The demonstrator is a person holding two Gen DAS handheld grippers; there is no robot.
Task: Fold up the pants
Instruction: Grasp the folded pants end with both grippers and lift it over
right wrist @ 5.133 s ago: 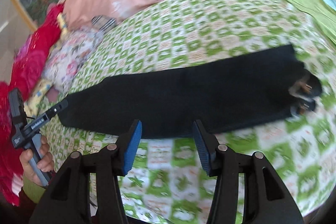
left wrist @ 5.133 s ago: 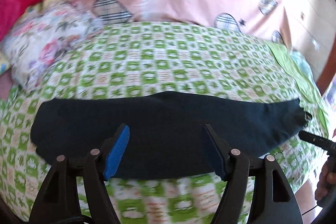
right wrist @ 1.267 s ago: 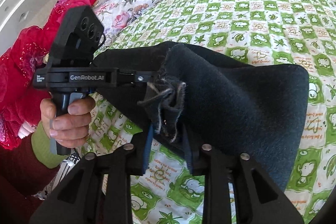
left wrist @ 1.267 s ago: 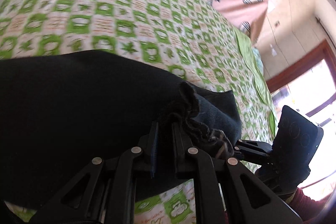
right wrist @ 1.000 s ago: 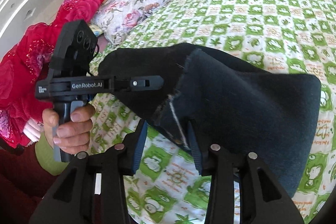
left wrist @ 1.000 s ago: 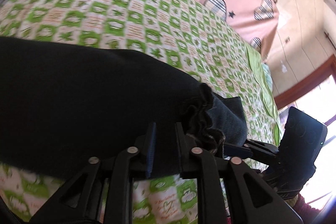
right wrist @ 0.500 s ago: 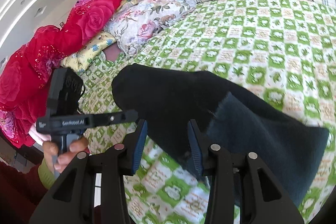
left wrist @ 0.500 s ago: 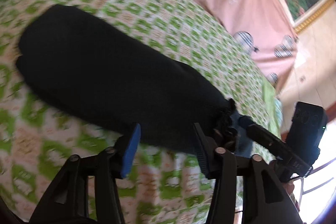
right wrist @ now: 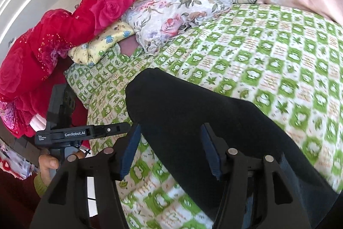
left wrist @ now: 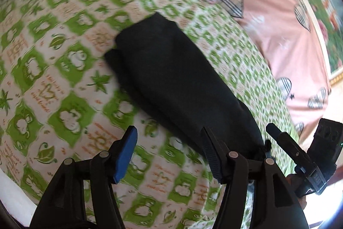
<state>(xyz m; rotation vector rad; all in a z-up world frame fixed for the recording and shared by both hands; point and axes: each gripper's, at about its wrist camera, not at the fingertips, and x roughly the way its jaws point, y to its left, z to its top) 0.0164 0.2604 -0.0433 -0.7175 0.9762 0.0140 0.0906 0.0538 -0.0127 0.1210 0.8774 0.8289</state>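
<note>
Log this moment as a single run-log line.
pants: folded on bedsheet | left gripper: open, empty | right gripper: open, empty

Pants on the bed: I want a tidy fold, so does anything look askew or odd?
Mostly tidy. The black pants lie flat on the green checked sheet. Only oddity: at the far end one layer sticks out past the other. Both tongs, left and right, are open.

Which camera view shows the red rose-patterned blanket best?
The right wrist view: the red rose-patterned blanket lies heaped at upper left, roses and glitter clear. The left wrist view does not show it at all.
</note>
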